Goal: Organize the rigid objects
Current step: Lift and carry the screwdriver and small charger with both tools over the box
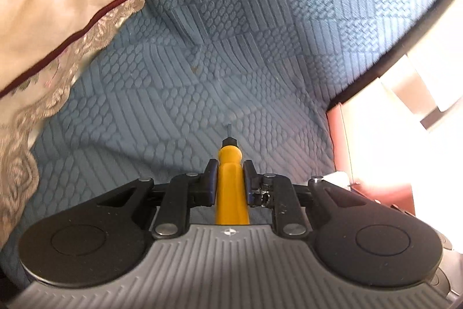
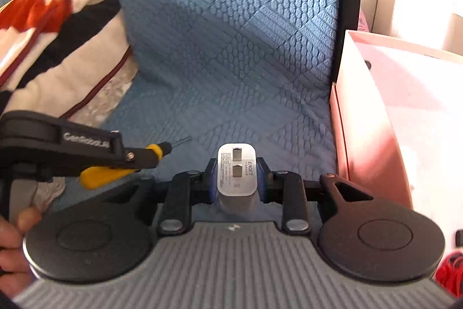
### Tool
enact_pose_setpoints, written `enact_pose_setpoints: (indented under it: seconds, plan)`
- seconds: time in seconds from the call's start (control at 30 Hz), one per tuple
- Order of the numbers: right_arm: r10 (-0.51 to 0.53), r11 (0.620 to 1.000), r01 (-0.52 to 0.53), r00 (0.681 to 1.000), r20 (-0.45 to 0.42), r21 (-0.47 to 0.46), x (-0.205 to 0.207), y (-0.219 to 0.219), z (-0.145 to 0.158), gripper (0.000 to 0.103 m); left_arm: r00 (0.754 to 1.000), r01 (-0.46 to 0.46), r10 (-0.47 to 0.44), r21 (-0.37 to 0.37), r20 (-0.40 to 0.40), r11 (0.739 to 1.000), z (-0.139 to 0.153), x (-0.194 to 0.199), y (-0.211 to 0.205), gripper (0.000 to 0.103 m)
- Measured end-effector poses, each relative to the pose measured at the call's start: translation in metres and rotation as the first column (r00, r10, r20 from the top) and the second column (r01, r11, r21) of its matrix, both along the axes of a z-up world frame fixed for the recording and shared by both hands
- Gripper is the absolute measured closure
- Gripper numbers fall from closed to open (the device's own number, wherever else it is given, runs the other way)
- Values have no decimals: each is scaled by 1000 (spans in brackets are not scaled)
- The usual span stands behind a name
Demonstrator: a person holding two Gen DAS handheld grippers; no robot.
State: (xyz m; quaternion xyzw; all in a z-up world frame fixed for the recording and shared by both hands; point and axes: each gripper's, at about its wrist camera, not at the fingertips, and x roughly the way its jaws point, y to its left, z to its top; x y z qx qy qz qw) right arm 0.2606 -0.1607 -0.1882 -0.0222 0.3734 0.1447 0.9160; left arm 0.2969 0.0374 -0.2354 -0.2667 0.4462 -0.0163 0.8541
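My left gripper [image 1: 230, 167] is shut on a yellow-handled screwdriver [image 1: 230, 187], whose black collar and thin metal tip point forward over the blue textured sofa cover [image 1: 231, 34]. The right wrist view shows that left gripper [image 2: 147, 158] from the side at the left, with the screwdriver [image 2: 98, 174] clamped in it and a hand behind it. My right gripper [image 2: 236, 167] is shut on a white wall charger [image 2: 236, 173], plug prongs facing up, held above the sofa seat. A pink open box [image 2: 376, 135] stands close on the right.
A cream, black and red cushion [image 2: 58, 48] with lace trim lies at the left of the seat. The sofa's dark edge [image 2: 351, 5] runs down the right side, beside the pink box [image 1: 341, 146]. Something red [image 2: 451, 274] shows at the bottom right.
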Motion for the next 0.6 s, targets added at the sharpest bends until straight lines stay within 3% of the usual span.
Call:
enact_pose_setpoints:
  seconds: [0.2,0.33,0.6]
  plan:
    - [-15,1000,15,1000,5,-8,-19,-4,5,73,1000,-18,18,-27,23,999,12,-29,-2,82]
    - [-5,1000,5,1000,-15,-12,-31,-7,6,73,998,-24,25,-7,65,1000,28,-42,-9,82]
    - [0,1000,0,1000,-7,7,-45,-20,35,73,997,-23,24,-15,80,1000,55,-57,-17,82]
